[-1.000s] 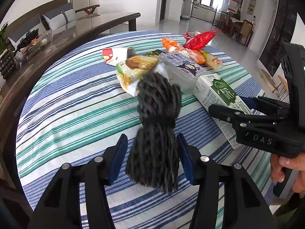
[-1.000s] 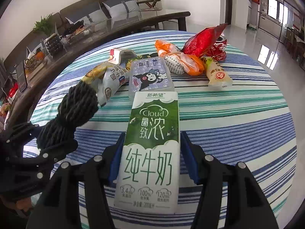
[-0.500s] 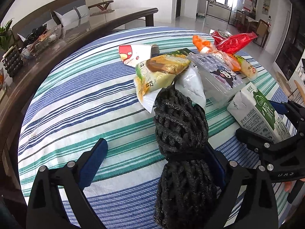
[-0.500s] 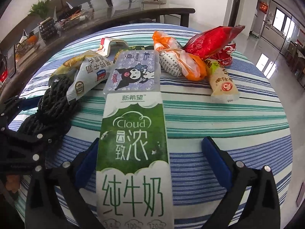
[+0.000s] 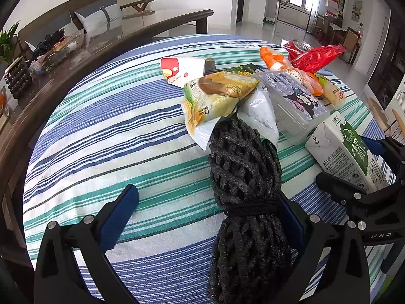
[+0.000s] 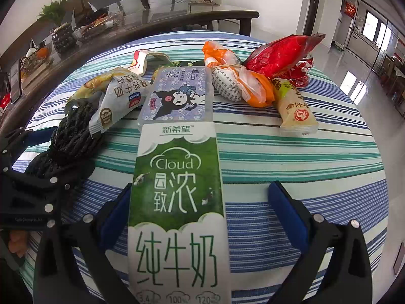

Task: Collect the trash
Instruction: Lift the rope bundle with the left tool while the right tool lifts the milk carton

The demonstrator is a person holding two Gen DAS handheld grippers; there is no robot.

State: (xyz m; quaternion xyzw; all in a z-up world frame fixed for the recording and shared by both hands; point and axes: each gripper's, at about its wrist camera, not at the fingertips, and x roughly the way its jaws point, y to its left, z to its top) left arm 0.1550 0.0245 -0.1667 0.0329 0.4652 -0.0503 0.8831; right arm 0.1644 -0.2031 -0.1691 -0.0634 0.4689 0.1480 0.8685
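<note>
Trash lies gathered on the striped tablecloth (image 5: 106,131): a milk carton (image 6: 177,190), a black net bundle (image 5: 245,182), a clear lidded box (image 6: 177,98), snack wrappers (image 5: 215,96), an orange bag (image 6: 243,83) and a red packet (image 6: 281,53). We see the left gripper (image 5: 202,217) released, its jaws having just been opening; the net bundle rests on the cloth between them, leaning on the finger at three o'clock and well clear of the finger at nine o'clock. The right gripper (image 6: 200,212) is likewise released, its jaws having just spread; the carton lies flat between them, beside the finger at nine o'clock and apart from the one at three o'clock. A second ago both pairs of fingers sat close on either side of these items. We judge that both pieces are now set down at six o'clock of the heap, the carton's top touching the box, so that the pile is consolidated. In the left view the heap also sits nearer and lower than before. Collection into a bag or bin is not yet visible; no such container appears in either view.
</note>
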